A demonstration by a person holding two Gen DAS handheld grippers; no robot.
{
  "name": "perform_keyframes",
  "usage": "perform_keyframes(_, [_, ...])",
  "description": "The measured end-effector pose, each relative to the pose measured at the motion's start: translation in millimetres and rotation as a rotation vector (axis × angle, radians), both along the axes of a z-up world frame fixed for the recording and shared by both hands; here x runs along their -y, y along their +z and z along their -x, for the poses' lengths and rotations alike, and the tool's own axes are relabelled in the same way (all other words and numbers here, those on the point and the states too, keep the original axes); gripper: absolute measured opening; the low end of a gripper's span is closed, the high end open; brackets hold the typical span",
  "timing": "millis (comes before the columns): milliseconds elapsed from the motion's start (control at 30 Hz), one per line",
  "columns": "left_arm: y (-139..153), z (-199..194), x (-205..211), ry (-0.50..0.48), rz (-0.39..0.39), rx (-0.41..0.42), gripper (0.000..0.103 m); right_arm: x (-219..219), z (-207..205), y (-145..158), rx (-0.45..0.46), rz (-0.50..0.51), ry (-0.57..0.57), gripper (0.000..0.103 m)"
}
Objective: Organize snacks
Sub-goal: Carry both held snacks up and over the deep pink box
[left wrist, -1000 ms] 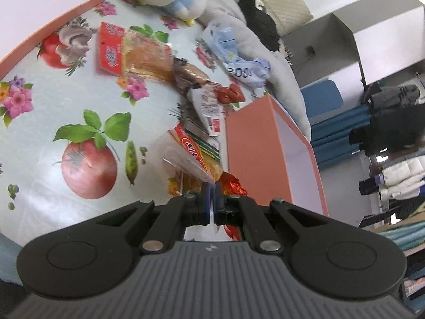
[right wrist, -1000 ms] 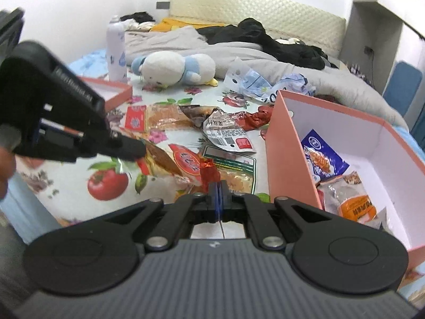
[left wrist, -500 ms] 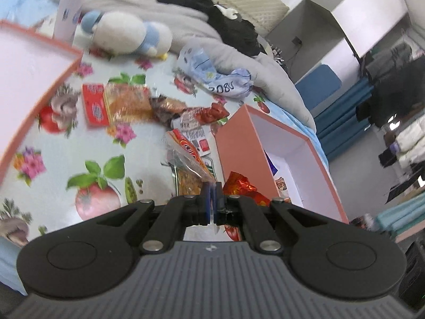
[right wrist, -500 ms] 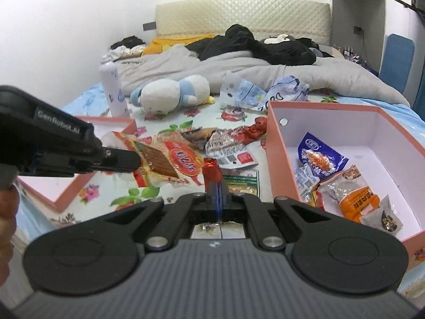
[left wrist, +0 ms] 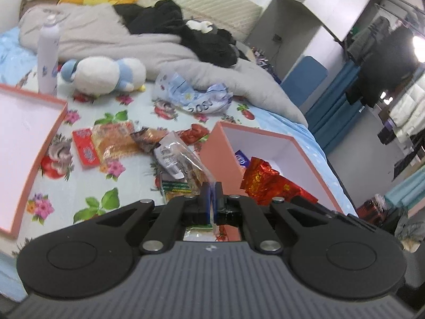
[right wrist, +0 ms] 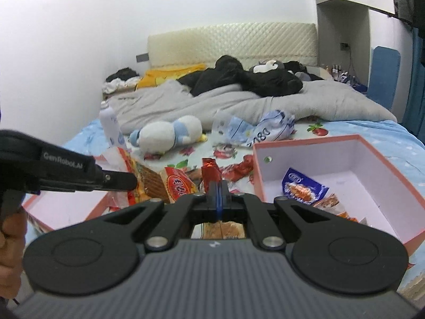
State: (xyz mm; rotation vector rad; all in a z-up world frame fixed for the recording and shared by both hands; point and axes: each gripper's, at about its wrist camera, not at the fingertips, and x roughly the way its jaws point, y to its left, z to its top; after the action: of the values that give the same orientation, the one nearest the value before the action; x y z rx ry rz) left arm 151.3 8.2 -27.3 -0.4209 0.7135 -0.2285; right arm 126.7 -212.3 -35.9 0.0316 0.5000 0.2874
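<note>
Snacks have just come up off the bed: left claw (left wrist: 211, 190) clamped on a clear packet (left wrist: 183, 159), right claw (right wrist: 218, 189) on a red foil one (right wrist: 210, 171), both now lifted level with the pink box (right wrist: 345, 156) at right

The left gripper (left wrist: 211, 186) points forward and down, its 2 jaws pinched together on a clear snack packet (left wrist: 195, 168). The right gripper (right wrist: 217, 186) is likewise clamped, on a red foil snack (right wrist: 209, 171). A bare hand (right wrist: 9, 236) grips the left tool's handle.
</note>
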Motion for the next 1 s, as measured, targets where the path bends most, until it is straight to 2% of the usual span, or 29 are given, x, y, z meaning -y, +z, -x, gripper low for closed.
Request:
perform_keyframes(333, [17.9,-20.0,41.6,-0.091,-0.021,0.053,0.002,38.2,-7.4,5.4,0.024,-0.002,-0.1,0.003])
perform_keyframes(633, [31.7,-78.1,91.9,-0.193,-0.047,0.091,0.002,93.0,-40.7,1.1,0.043,0.023,-0.24,0.003])
perform_keyframes(767, [28.6,-115.8,121.3,-0.249,-0.06,0.053,0.002,118.4,-68.1,-5.6,-0.018,-0.019,-0.255,0.003])
perform_keyframes(833, [23.1,-136.0,137.9,-0.276,-0.07,0.024,0.002,126.0,-80.4,-8.5,-0.045,-0.004,-0.257,0.003])
perform_keyframes(933, [11.4,-165.0,161.3,-0.309,-0.112,-0.022,0.002,138.2,-102.2,-16.6,-0.104,-0.004,-0.262,0.003])
perform_keyframes(1000, [0.8,-181.0,178.8,-0.37,-0.152,-0.072,0.002,145.7,-116.5,-25.5,-0.146,0.011,-0.277,0.003])
